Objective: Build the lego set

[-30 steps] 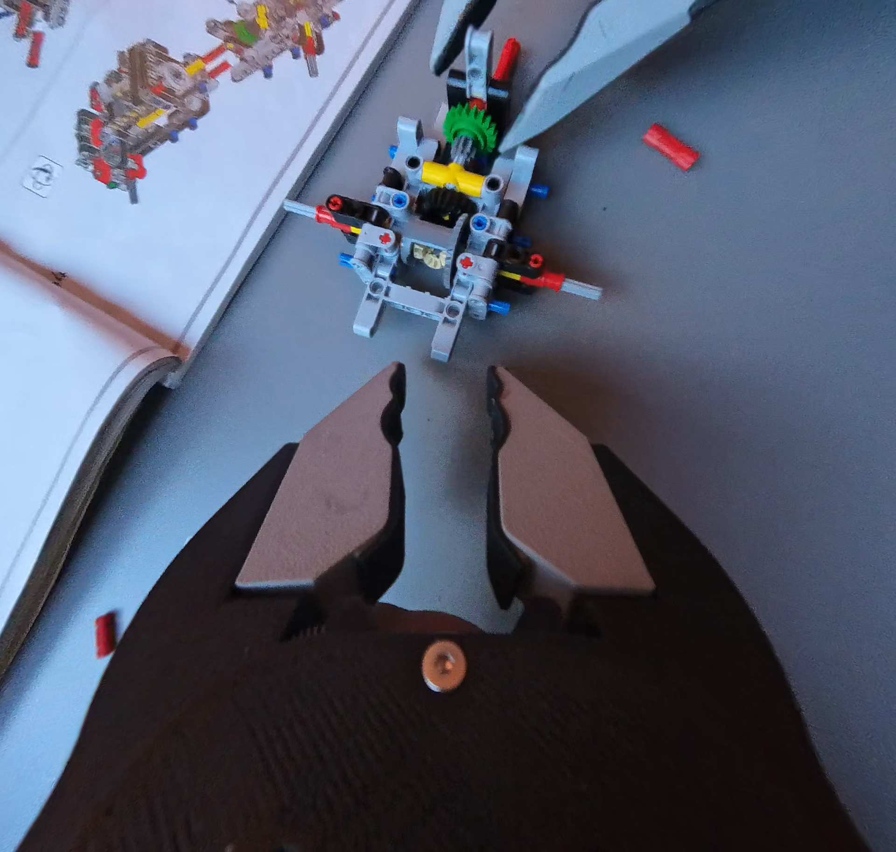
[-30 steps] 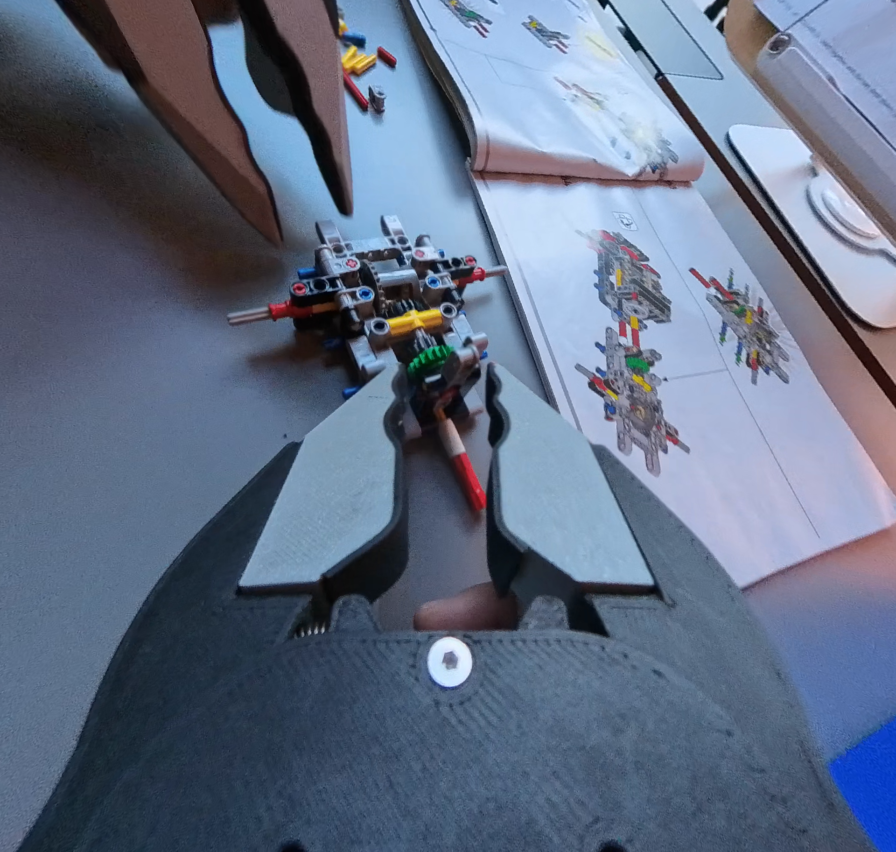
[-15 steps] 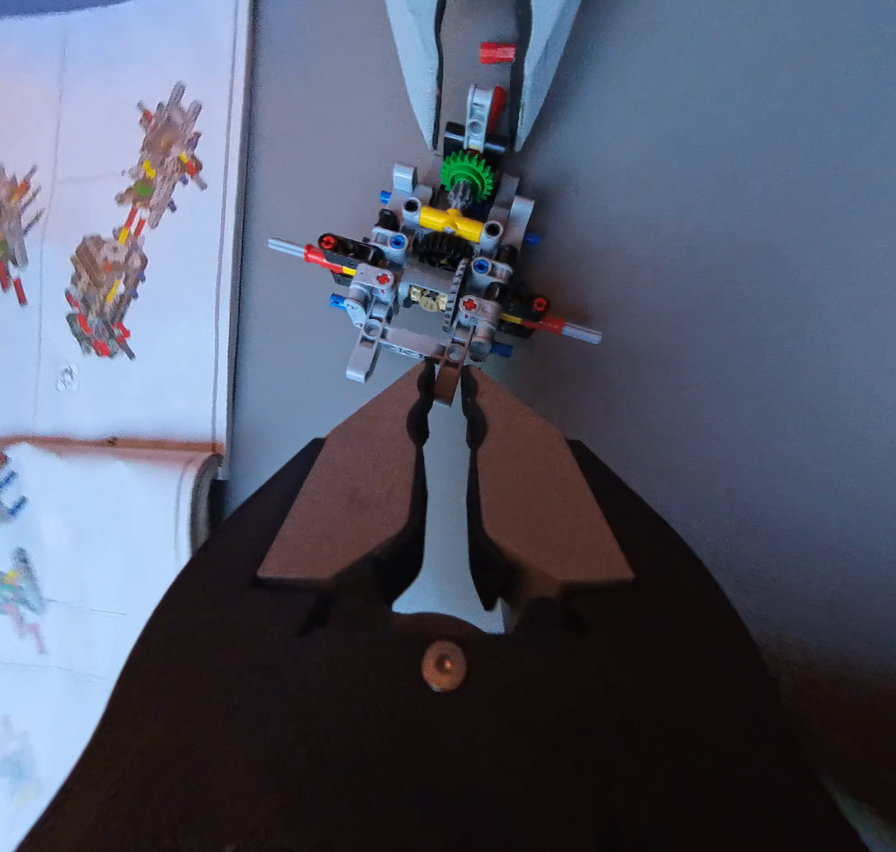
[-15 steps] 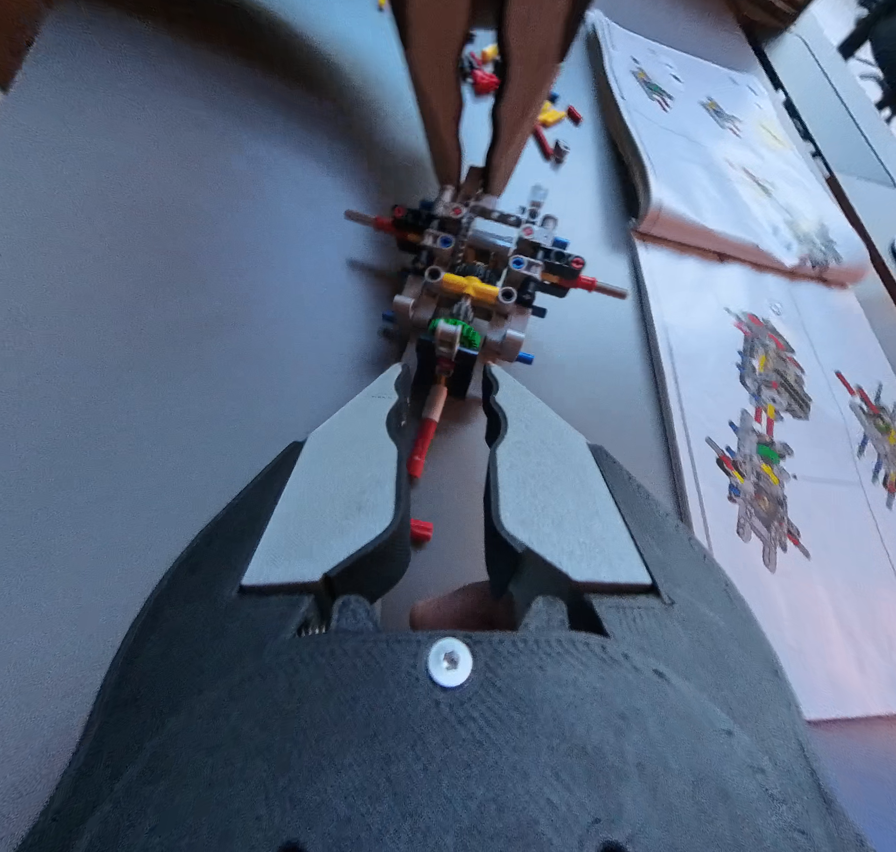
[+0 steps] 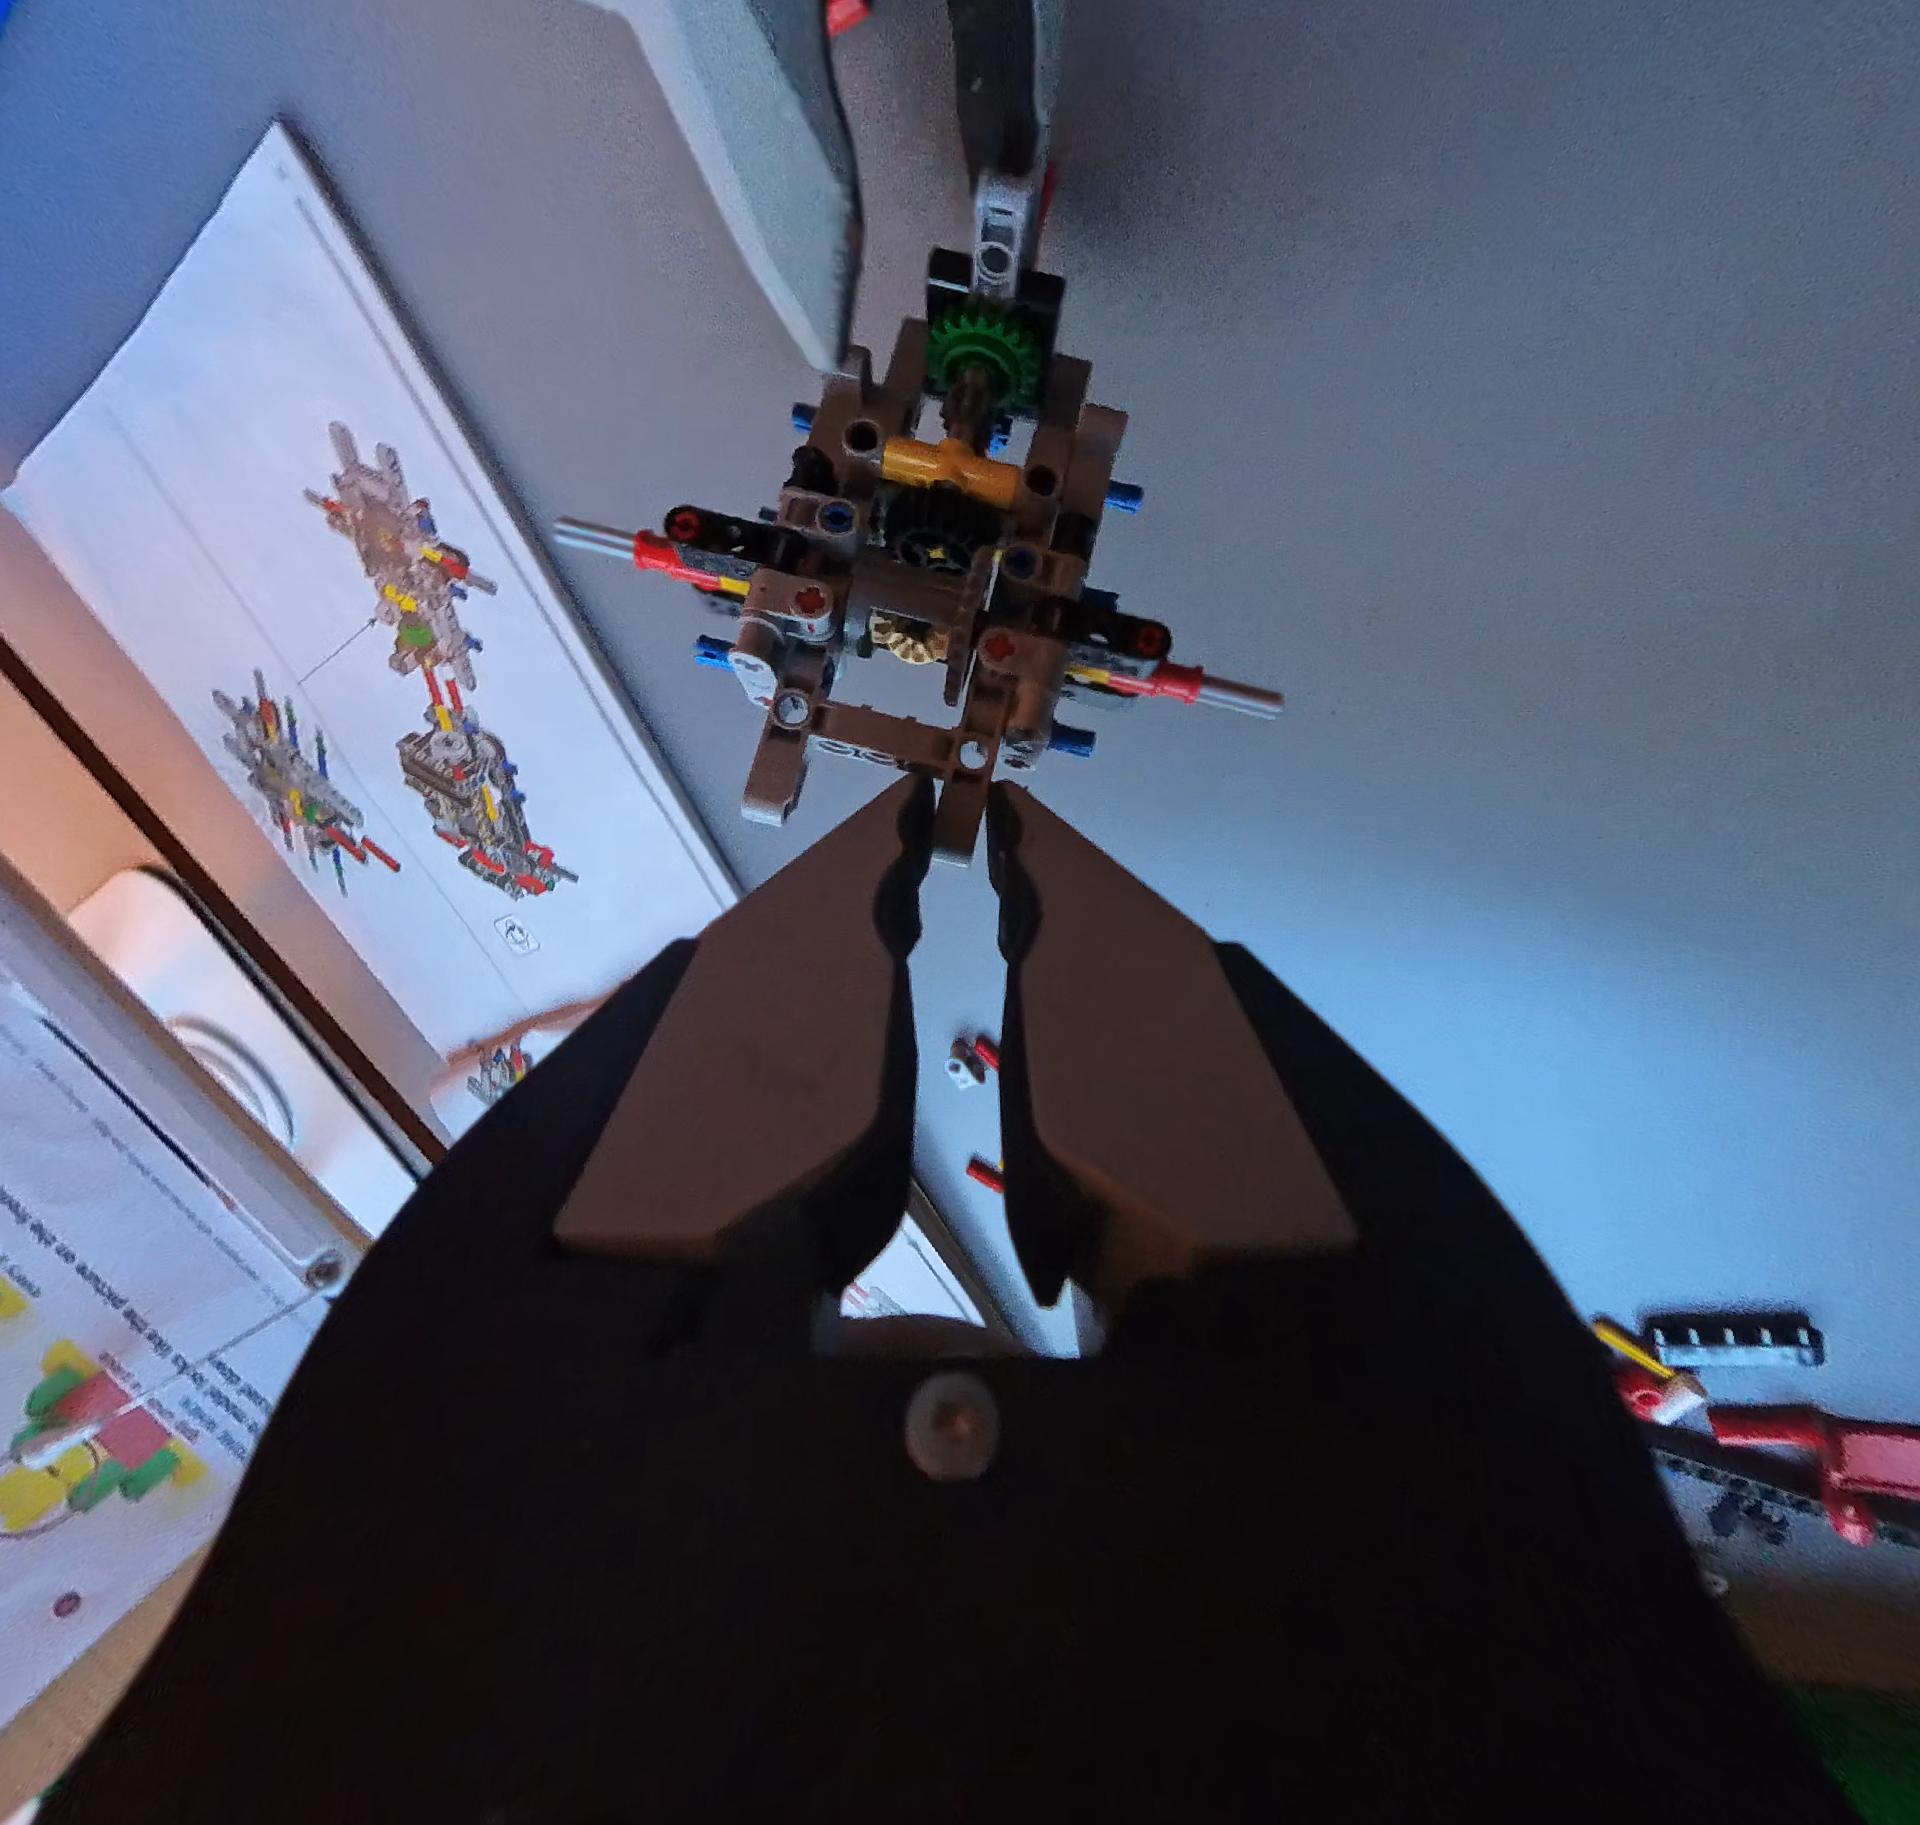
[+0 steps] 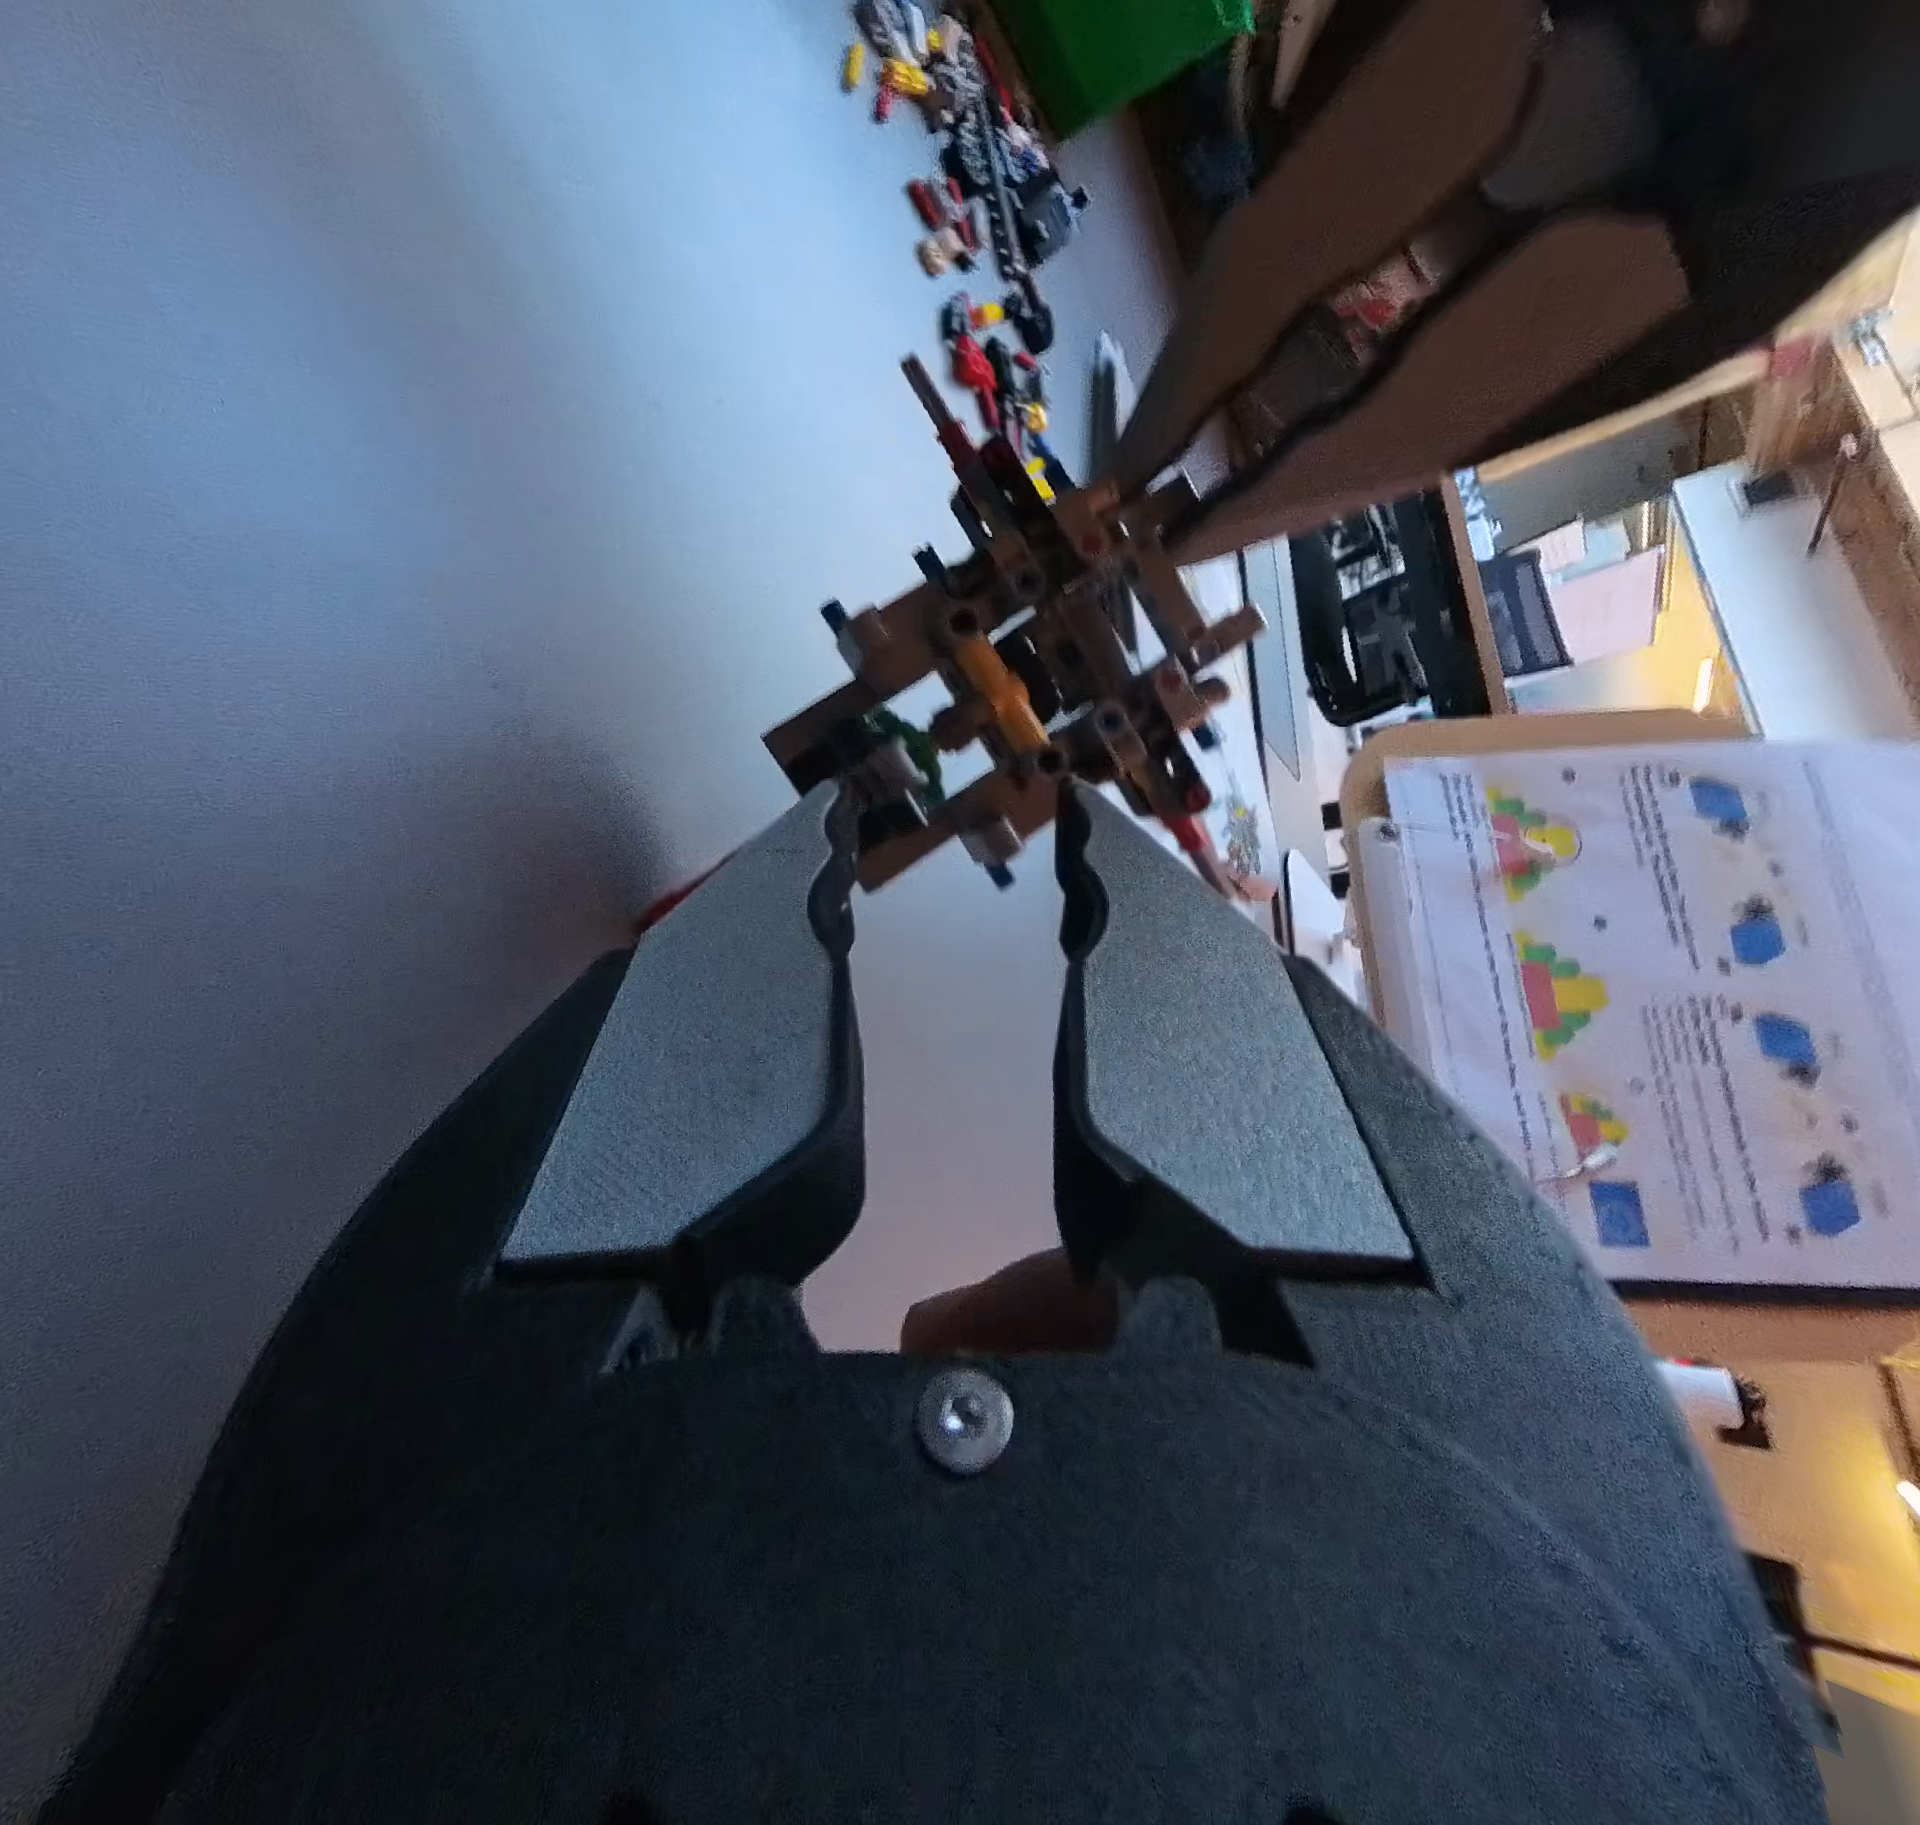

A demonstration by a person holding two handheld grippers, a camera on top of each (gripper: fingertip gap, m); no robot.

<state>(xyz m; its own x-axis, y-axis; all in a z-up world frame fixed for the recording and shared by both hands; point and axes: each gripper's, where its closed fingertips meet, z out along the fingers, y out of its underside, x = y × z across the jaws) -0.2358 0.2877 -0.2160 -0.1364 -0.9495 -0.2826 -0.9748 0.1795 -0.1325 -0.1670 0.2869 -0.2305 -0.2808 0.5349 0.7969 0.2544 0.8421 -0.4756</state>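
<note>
A grey plastic building-brick frame assembly [image 5: 925, 570], fitted with a green gear, a yellow connector, black gears, blue pins and red-tipped grey axles sticking out to each side, hangs in the air above the grey table [image 5: 1507, 425]. The left claw [image 5: 954, 819] is narrowed onto one grey beam leg at the assembly's near end, both pads pressing it. The right claw [image 6: 951, 804] stands wider at the opposite, green-gear end, its tips around the black block there; contact is unclear. The assembly's long axis runs from claw to claw, its axles crosswise. An open white instruction booklet [image 5: 343, 549] lies beside on the table.
</note>
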